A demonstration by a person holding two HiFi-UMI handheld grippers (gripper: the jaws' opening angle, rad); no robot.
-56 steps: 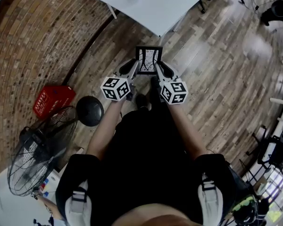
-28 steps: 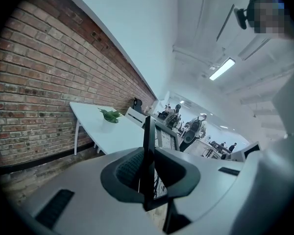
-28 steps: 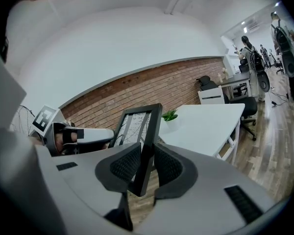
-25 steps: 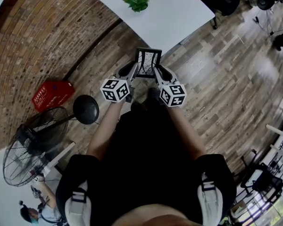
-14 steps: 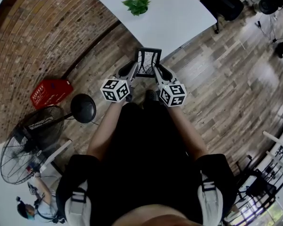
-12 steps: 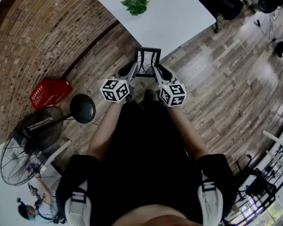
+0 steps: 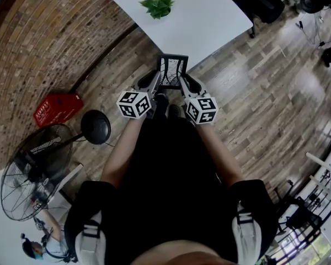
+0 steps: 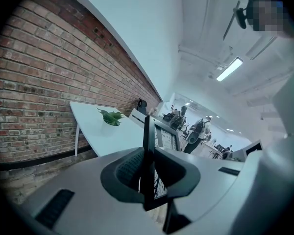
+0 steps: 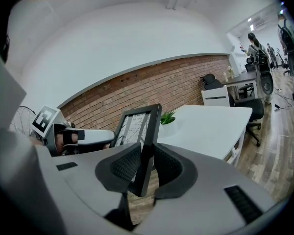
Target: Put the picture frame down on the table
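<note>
A wooden plank floor (image 7: 254, 93) meets a curved brick wall (image 7: 38, 37), and a white table (image 7: 209, 15) stands close to that wall. A small green plant (image 7: 157, 5) sits on the table, toward its wall side.

The picture frame (image 7: 172, 72) is not on the table. It hangs upright in the air just short of the table's near edge, above the floor, with its black rim around a pale print of dark lines.

The left gripper (image 7: 153, 80) is clamped on the frame's left side and the right gripper (image 7: 185, 83) on its right side. In each gripper view the ribbed pads (image 8: 130, 168) press the rim from both faces, and the table with its plant lies just beyond the frame.

A red basket (image 7: 56, 108) and a standing fan (image 7: 30, 175) are on the floor well away from the table, along the brick wall.
</note>
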